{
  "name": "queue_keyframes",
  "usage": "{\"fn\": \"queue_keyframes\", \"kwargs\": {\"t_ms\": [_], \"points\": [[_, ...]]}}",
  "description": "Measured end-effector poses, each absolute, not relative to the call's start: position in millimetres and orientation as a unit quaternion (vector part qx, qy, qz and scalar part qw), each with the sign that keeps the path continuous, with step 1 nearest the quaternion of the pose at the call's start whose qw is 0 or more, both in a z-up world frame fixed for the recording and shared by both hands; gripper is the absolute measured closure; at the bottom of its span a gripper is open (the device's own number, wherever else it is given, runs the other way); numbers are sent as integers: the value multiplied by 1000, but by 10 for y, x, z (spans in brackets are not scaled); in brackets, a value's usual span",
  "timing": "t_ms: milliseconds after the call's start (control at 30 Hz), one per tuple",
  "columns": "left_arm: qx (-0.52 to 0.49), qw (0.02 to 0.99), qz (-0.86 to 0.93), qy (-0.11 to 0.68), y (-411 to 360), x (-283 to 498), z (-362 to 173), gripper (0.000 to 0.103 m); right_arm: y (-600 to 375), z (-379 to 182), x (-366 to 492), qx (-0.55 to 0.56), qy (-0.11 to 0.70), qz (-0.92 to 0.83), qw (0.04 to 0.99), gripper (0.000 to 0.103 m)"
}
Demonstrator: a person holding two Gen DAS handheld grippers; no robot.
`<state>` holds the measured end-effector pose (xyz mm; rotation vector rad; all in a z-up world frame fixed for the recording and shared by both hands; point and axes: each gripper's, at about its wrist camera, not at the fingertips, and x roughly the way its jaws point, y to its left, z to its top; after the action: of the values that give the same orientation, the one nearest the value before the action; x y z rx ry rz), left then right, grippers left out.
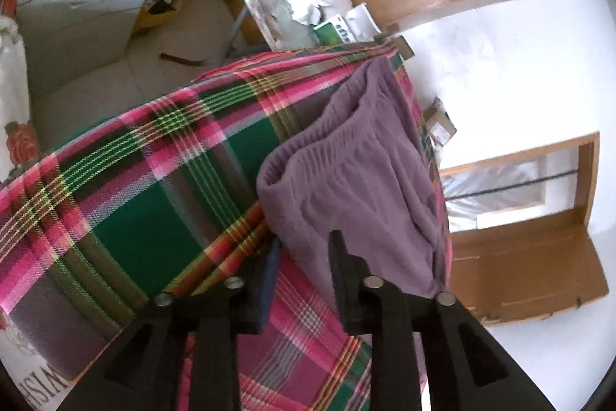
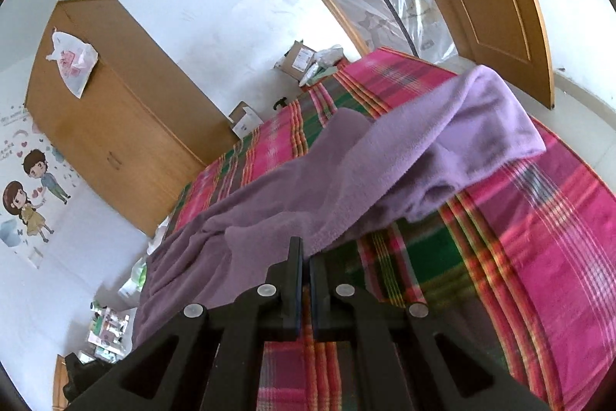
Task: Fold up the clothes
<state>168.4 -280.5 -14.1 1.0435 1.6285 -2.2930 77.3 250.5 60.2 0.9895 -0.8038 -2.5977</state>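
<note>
One garment occupies us: a pair of purple fleece trousers [image 2: 346, 176] lying on the plaid bedspread [image 2: 539, 237]. From our right wrist view we see them stretched across the bed, the elastic waist toward the wall side and a paler leg end [image 2: 489, 114] doubled back on top near the far corner. Our right gripper [image 2: 306, 257] has its fingers drawn almost together with an edge of the fleece between them, so we judge it pinched on the cloth. Our left gripper [image 1: 304, 245] stands with its fingers apart, at the edge of the gathered waistband [image 1: 327, 149], one finger against the fabric and nothing clamped. We judge the folding barely begun: one leg looks partly turned over, the cloth is rumpled, and no tidy stack shows. Halving lengthwise and folding up remain.
</note>
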Motion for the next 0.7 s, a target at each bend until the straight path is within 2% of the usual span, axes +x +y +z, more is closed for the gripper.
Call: {"fn": "queue_keyframes", "kwargs": {"t_ms": [100, 267, 333, 367, 400, 467, 700], "points": [[347, 73, -764, 539, -2801, 1639, -126, 69, 2519, 530, 775, 347, -282, -887, 119, 100], [335, 78, -760, 552, -2810, 1575, -137, 68, 2504, 454, 790, 352, -277, -887, 109, 100], [324, 78, -755, 564, -2825, 1564, -163, 71, 2511, 439, 786, 354, -281, -885, 109, 100], [319, 79, -754, 569, -2832, 1561, -178, 76, 2514, 433, 783, 355, -283, -884, 110, 100], [319, 82, -753, 570, -2838, 1556, -187, 87, 2517, 431, 784, 356, -284, -884, 110, 100], [321, 79, -755, 566, -2843, 1543, -183, 94, 2518, 442, 803, 354, -283, -884, 112, 100], [302, 54, -774, 554, -2848, 1587, -34, 96, 2504, 524, 897, 347, -277, -887, 126, 100]]}}
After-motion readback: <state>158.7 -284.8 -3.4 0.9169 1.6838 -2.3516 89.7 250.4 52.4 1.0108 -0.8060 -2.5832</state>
